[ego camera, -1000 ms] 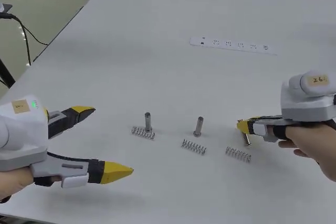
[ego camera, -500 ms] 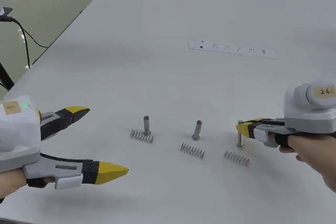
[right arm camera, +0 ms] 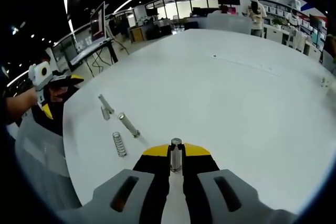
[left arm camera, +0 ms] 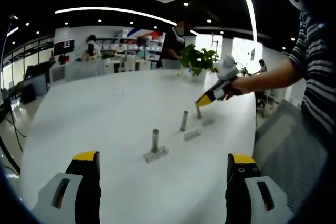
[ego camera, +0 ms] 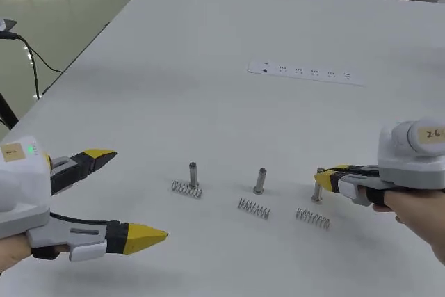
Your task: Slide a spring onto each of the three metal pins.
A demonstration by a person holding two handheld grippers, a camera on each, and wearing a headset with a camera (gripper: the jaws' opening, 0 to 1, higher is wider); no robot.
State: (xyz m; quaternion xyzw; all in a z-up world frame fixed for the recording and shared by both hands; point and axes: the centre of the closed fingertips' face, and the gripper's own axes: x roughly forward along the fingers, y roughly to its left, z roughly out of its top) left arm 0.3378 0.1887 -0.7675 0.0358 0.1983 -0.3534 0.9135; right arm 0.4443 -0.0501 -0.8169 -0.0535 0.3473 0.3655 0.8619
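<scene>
Right gripper (ego camera: 322, 177): jaws pinching the right pin (ego camera: 317, 193) near its top, pin upright at the right end of the row. Left pin (ego camera: 192, 174) and middle pin (ego camera: 261, 179) stand on the desk (ego camera: 208, 88). Left spring (ego camera: 186, 188), middle spring (ego camera: 254, 208) and right spring (ego camera: 312, 218) lie flat, each just in front of its pin. Left gripper (ego camera: 137, 194): jaws spread wide, empty, well left of the row.

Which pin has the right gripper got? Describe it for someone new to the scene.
On the white table, on the near side of the power strip, three metal pins stand in a row. It is the rightmost pin, the one clamped between the right gripper's yellow tips; the middle pin and left pin stand free.
</scene>
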